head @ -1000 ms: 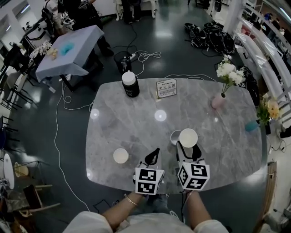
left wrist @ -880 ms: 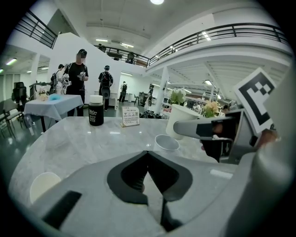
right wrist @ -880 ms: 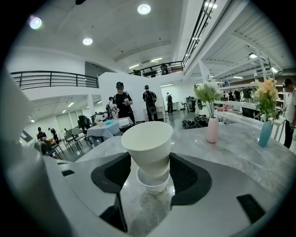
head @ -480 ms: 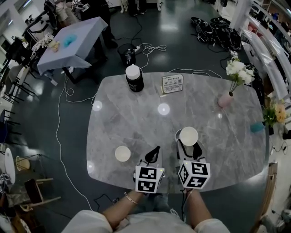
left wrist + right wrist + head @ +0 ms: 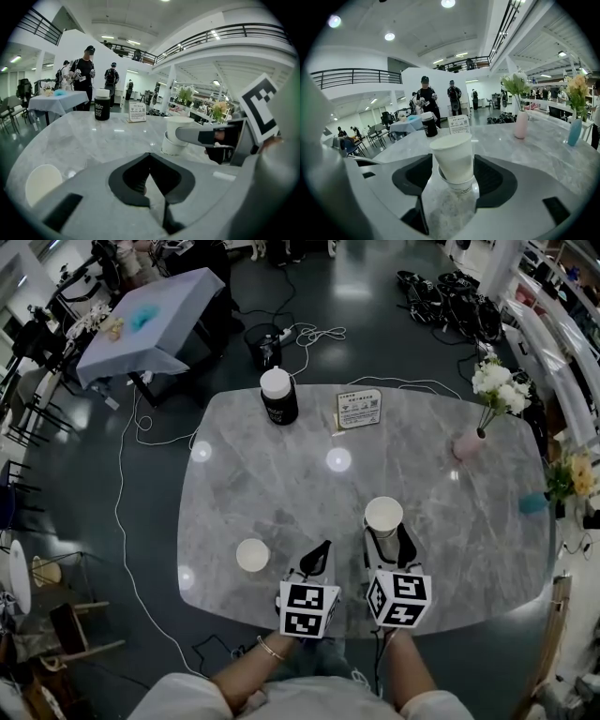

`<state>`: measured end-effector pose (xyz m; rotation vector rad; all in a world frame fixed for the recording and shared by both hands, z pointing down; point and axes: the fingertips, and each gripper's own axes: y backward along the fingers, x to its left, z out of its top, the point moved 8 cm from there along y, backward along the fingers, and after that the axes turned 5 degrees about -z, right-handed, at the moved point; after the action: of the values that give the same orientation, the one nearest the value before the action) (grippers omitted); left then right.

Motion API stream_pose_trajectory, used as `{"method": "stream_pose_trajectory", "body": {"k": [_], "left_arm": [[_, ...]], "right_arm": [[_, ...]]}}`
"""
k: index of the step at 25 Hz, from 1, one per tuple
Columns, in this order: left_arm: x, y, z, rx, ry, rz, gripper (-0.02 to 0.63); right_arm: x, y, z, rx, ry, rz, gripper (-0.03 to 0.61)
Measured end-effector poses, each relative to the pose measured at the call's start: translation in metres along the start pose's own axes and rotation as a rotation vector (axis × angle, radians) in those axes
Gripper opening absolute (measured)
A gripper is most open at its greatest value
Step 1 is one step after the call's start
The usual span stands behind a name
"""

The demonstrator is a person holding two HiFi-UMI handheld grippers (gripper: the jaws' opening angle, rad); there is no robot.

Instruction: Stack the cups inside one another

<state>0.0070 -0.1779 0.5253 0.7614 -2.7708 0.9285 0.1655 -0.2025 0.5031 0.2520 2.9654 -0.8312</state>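
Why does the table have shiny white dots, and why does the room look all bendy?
In the head view, the dots are glare, likely lamps mirrored in the polished table. In the right gripper view, the wide lens curves the railing and leaves black corners; the paper cup looks sharp.

An inner cup (image 5: 383, 516) is set in an outer cup (image 5: 459, 186) between the right gripper's (image 5: 385, 534) jaws, a lone cup (image 5: 251, 555) being stood leftward on the worktop (image 5: 281, 484).

Grey marble tabletop (image 5: 281, 493), as I see it
Far: black jar (image 5: 278, 397), sign card (image 5: 359, 410). Right: pink vase (image 5: 467, 445). Near left: lone cup (image 5: 252, 555). Near right: nested cups (image 5: 383, 517).
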Motion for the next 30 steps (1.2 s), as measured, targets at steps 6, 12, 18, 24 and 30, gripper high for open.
{"method": "stream_pose_trajectory", "body": {"k": [6, 12, 18, 24, 30], "left_arm": [[0.0, 0.0, -0.002, 0.011, 0.002, -0.001, -0.005], [-0.003, 0.0, -0.005, 0.015, 0.004, -0.006, -0.005], [-0.007, 0.003, 0.0, -0.01, 0.002, -0.001, -0.005], [-0.012, 0.009, 0.001, -0.022, -0.001, -0.003, -0.005], [-0.019, 0.019, 0.003, -0.035, -0.001, -0.004, -0.005]], "right_arm": [[-0.001, 0.001, -0.003, 0.019, -0.003, -0.002, 0.25], [-0.005, 0.006, -0.003, 0.01, -0.017, -0.015, 0.249], [-0.007, 0.014, -0.001, -0.006, -0.03, -0.009, 0.247], [-0.008, 0.024, 0.004, -0.032, -0.043, -0.002, 0.245], [-0.009, 0.042, 0.012, -0.079, -0.028, -0.025, 0.219]]}}
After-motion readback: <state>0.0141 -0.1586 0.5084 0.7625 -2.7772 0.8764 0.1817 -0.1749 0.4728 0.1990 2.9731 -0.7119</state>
